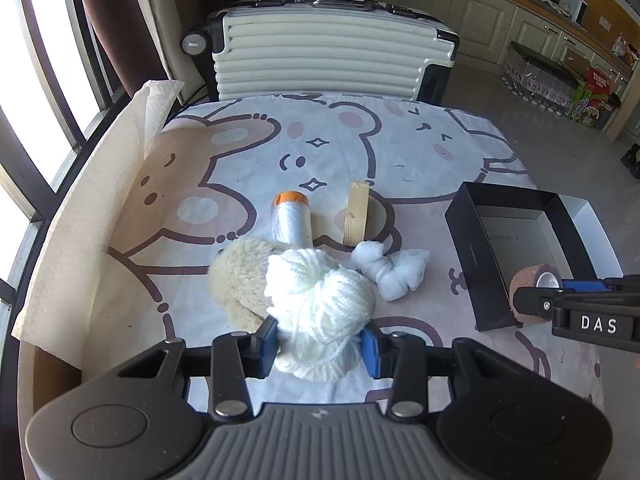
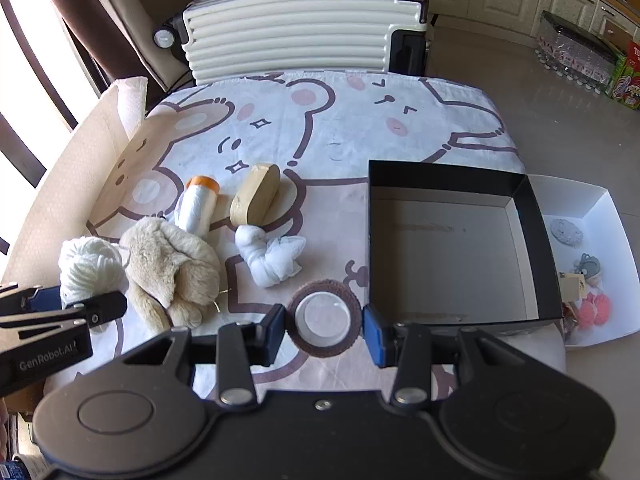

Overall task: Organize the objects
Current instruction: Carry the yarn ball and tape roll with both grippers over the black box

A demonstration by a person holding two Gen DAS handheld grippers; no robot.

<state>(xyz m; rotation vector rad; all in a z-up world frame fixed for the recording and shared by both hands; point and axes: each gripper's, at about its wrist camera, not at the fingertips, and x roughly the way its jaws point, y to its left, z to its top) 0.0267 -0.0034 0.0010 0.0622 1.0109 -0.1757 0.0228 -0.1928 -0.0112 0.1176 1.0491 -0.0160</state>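
Several loose things crowd the bear-print cloth, which is spread over the table in front of a ribbed cream suitcase. From the left, a cream plush toy lies slumped beside an orange-capped roll of clear film, then a light wooden block stands on edge, and a knotted white gauze bundle lies just in front of the block. The left gripper has its blue pads pressed into either side of a ball of white yarn, jaws partly apart around it, with the plush toy directly behind the ball. The right gripper likewise stands partly apart, its pads clamped on the outer rim of a brown roll of bandage tape, hollow core facing the camera, near the front left corner of the black box. That box is bare inside. Just beyond its right wall sits a white tray holding a grey disc, a small grey figure and some pink pieces, though they are too small to name with confidence.
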